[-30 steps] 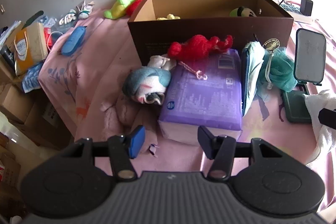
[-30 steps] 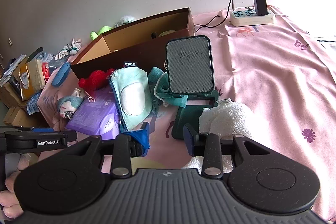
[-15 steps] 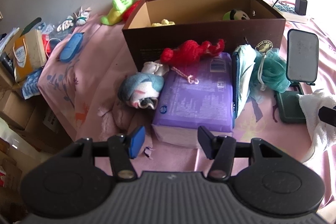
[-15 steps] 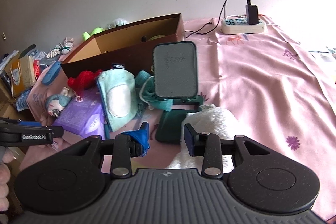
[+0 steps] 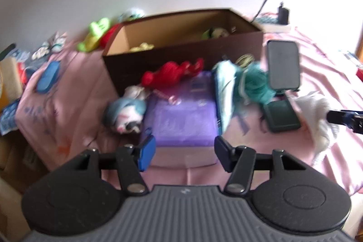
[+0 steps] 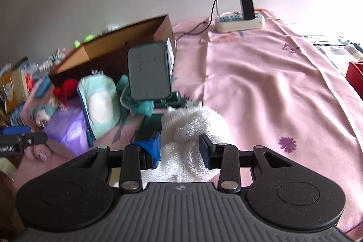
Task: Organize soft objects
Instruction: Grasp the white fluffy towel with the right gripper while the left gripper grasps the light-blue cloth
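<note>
My left gripper (image 5: pixel 185 151) is open and empty, held above the near edge of a purple pack (image 5: pixel 181 119). Beyond it lie a red plush (image 5: pixel 172 74), a blue-haired doll (image 5: pixel 124 112), a teal pouch (image 5: pixel 223 92) and a teal mesh puff (image 5: pixel 254 85), all in front of a brown box (image 5: pixel 186 47) holding small plush toys. My right gripper (image 6: pixel 180 147) is open, its jaws on either side of a white fluffy cloth (image 6: pixel 192 128), which also shows in the left wrist view (image 5: pixel 317 115).
A dark phone stand (image 6: pixel 148 72) with its base stands between the puff and the white cloth. A power strip (image 6: pixel 239 22) with a charger lies at the back. Green plush (image 5: pixel 95 35) and small items lie left of the box. The bed's left edge drops to cartons.
Both grippers have moved right and pulled back a little. The right gripper has opened wider and now straddles the white cloth. The left view is blurred by motion.
</note>
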Demonstrator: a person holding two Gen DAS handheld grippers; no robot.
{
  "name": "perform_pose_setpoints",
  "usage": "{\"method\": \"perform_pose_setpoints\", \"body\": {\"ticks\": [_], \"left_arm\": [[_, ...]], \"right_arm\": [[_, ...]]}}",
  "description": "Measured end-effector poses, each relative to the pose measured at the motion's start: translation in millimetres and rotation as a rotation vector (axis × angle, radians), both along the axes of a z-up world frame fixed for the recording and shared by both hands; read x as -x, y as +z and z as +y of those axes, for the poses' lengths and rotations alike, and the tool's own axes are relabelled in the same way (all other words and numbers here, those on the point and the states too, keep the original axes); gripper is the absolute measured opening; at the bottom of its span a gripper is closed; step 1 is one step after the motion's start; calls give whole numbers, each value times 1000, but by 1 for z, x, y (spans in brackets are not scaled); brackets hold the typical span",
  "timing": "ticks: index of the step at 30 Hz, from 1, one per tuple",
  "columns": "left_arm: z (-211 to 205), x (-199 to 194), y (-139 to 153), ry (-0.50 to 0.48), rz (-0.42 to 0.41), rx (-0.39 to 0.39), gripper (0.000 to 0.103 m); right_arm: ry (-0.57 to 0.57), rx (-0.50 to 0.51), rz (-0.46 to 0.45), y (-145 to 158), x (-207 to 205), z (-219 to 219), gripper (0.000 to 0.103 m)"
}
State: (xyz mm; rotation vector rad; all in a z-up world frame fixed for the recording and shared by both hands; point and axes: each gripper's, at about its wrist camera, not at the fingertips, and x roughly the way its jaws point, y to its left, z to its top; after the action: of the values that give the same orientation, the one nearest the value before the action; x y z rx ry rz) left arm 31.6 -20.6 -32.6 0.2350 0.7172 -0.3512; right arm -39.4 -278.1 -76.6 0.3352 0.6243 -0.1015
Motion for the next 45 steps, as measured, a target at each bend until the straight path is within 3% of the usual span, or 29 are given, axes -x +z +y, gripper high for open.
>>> {"method": "perform_pose_setpoints", "body": {"ticks": [7, 14, 22, 34, 36, 38, 40, 43, 45], "left_arm": [[-15, 2, 10, -97, -40, 38, 61], [-30, -12, 6, -117, -22, 34, 62], [-51, -43, 2, -168, -39, 46, 64], [-69, -70, -5, -201, -42, 67, 64], [-71, -68, -6, -208, -55, 65, 56], [-73, -67, -7, -214, -44, 59, 33], [-73, -69, -9, -214, -24, 59, 23], [-72, -70, -11, -200, -3, 71, 8], [-71, -68, -12, -193, 3, 80, 6]], "right_arm": [[-52, -25, -50, 7, 3, -22, 21], [-19, -84, -1, -7, -6, -32, 21], [-2, -296, 40, -29, -17, -44, 25], [16, -298, 62, -35, -25, -40, 28], [8, -311, 58, -36, -23, -42, 25], [9, -307, 52, -36, -21, -42, 23], [11, -298, 50, -34, -19, -41, 22], [9, -288, 44, -31, -17, -41, 20], [8, -291, 45, -30, -15, -41, 19]]}}
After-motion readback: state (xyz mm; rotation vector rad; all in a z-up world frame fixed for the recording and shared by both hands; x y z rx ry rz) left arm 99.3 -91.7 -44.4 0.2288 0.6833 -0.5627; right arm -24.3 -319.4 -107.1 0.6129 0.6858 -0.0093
